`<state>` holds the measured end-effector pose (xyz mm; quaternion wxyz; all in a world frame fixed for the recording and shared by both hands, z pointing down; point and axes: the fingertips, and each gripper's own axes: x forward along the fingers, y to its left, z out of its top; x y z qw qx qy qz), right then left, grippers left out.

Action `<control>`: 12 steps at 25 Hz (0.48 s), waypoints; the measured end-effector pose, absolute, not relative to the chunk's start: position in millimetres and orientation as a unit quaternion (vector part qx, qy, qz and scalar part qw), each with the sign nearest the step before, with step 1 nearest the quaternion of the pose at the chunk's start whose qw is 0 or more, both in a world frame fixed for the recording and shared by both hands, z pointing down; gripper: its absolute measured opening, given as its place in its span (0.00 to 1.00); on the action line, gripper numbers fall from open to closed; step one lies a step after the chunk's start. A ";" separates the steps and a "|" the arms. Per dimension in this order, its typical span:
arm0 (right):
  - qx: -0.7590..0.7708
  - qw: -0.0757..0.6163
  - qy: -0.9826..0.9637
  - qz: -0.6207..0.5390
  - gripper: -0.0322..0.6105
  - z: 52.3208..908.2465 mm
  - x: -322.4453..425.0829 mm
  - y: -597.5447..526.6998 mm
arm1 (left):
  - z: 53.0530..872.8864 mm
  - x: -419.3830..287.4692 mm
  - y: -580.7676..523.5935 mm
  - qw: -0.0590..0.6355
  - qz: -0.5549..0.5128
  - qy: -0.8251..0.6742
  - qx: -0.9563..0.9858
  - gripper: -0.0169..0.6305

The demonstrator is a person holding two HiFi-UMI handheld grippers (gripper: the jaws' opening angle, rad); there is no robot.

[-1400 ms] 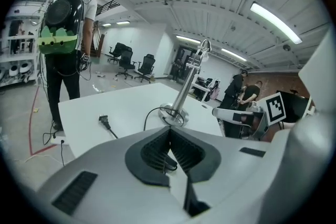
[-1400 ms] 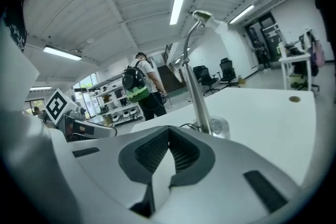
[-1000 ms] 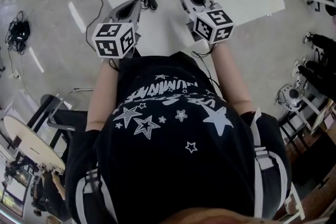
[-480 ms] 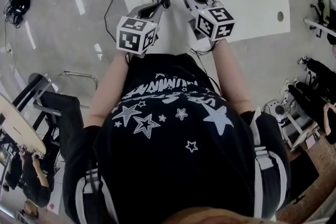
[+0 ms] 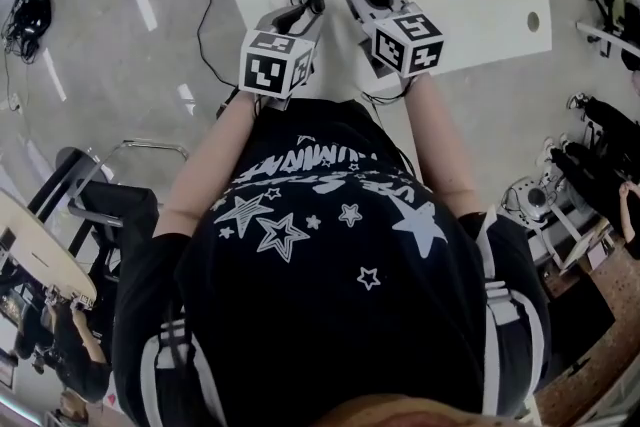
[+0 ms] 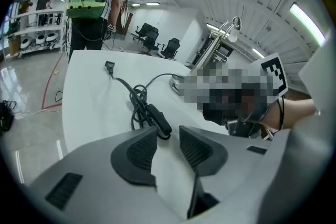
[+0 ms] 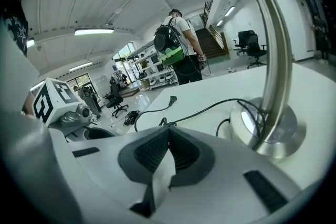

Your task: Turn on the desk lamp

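1. The left gripper (image 6: 168,136) had its two jaws spread apart; they had just been opening; nothing was pinched between them, only the bare white table (image 5: 480,5) showed in the gap.
2. The little black switch (image 6: 158,120) on the cord (image 6: 137,102) lay at 12 o'clock from the left gripper, just past its tips and a bit toward the left jaw; in the left gripper view its long side ran from 11 o'clock to 5 o'clock.
3. The right gripper (image 7: 168,136) had its jaws pressed together and held nothing; the desk lamp (image 7: 269,131) stood on the table near it, at about 2 o'clock, with its shiny stem going up and away.
4. The left gripper was the one nearer the switch; the right gripper was nearer the lamp's round base; I think the left one would go next, and it would need to slide a little forward so the switch sits between the jaws.
5. A second ago the left jaws were shut tight; the left gripper was also farther out from the switch, off toward 8 o'clock in the head view; now it sat closer in, by the cord; the right gripper had come a little nearer the lamp too.
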<state>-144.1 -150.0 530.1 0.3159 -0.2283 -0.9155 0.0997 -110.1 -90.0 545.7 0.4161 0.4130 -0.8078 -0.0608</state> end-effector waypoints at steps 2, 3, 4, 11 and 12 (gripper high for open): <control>-0.228 0.317 -0.915 0.097 0.06 530.9 -143.8 -150.2 | 549.0 -108.3 -95.6 0.424 -0.063 -0.803 0.414 0.23; -0.229 0.318 -0.915 0.096 0.06 531.4 -143.7 -150.0 | 551.2 -108.4 -97.8 0.430 -0.066 -0.802 0.410 0.24; -0.232 0.320 -0.914 0.093 0.06 532.4 -143.5 -149.7 | 553.8 -108.8 -99.7 0.436 -0.071 -0.800 0.405 0.24; -0.268 0.341 -0.900 0.050 0.06 542.6 -140.0 -147.7 | 561.3 -113.6 -106.4 0.449 -0.073 -0.814 0.361 0.23; -0.273 0.345 -0.897 0.050 0.06 544.7 -139.4 -146.9 | 560.9 -114.1 -107.0 0.449 -0.072 -0.815 0.360 0.23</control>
